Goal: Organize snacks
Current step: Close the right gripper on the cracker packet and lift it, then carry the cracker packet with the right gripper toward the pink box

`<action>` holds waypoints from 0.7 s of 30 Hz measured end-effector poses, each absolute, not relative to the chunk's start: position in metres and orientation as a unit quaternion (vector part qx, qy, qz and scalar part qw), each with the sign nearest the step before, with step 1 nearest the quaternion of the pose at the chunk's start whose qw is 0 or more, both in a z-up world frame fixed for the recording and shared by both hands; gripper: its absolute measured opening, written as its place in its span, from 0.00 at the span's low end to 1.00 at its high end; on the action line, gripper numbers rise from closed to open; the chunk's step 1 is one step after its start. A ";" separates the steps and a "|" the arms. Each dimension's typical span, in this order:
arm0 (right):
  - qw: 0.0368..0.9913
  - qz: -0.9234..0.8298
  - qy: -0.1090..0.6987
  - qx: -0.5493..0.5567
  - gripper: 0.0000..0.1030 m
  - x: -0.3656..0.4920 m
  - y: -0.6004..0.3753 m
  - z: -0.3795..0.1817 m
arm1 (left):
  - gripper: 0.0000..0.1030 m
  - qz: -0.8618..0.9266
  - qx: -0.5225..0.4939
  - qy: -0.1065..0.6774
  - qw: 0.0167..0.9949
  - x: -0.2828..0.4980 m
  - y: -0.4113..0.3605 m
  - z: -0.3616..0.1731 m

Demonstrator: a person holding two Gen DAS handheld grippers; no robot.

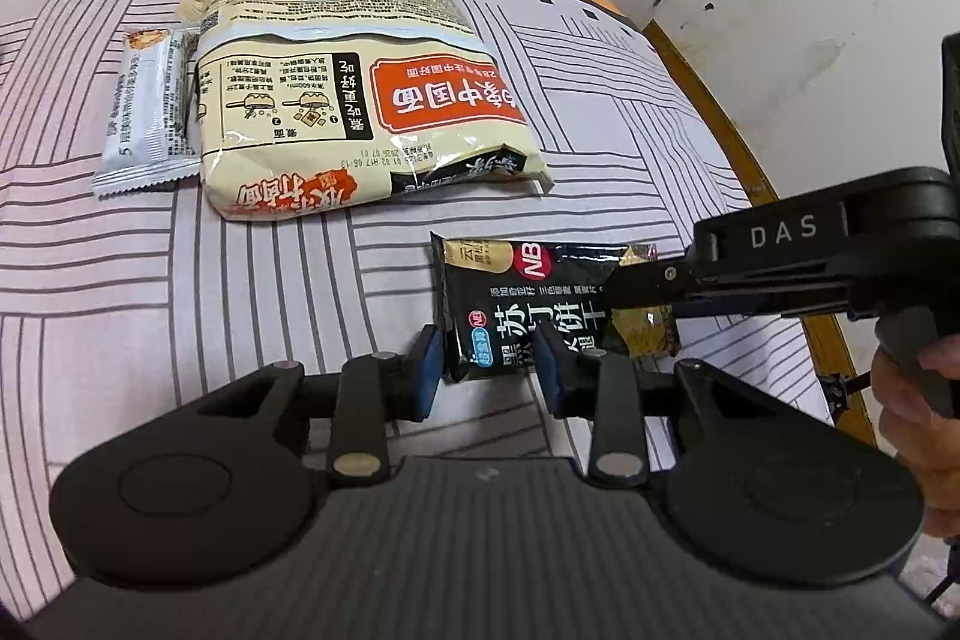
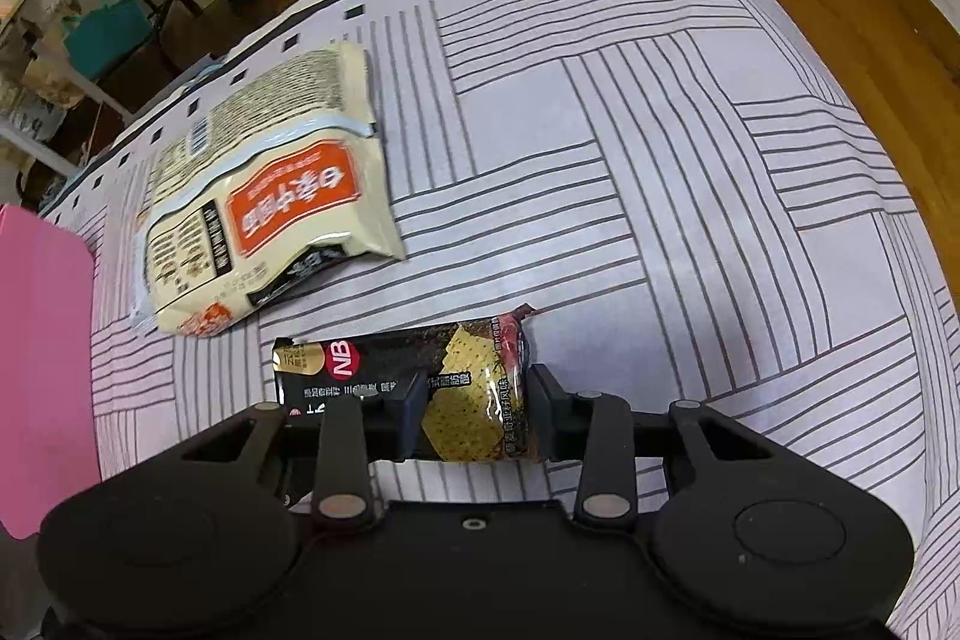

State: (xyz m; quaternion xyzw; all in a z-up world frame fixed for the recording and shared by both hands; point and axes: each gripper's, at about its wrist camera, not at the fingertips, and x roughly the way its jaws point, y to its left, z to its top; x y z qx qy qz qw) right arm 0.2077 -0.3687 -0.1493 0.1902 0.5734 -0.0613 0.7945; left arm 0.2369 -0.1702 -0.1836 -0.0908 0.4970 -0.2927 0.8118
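Both tools pinch the black cracker packet (image 1: 540,304) on the striped bed (image 1: 270,292), left tool (image 1: 489,370) at its near-left end and right tool (image 2: 474,415) at its right end, apparently to lift it level, near the noodle bag (image 1: 360,100).

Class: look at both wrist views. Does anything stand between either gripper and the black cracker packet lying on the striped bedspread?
Nothing visible does. The left gripper has the black cracker packet between its pads at one end, and the right gripper straddles the other end. The noodle bag and the grey snack bar lie apart, farther back on the bedspread.
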 end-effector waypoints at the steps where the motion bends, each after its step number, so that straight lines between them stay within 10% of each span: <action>1: 0.795 -0.058 0.574 0.189 0.43 0.207 -0.367 -0.148 | 0.31 -0.292 -0.090 0.496 0.813 0.235 -0.169 -0.181; 21: 0.827 0.027 0.542 0.150 0.50 0.159 -0.295 -0.104 | 0.31 -0.255 -0.048 0.467 0.845 0.178 -0.114 -0.120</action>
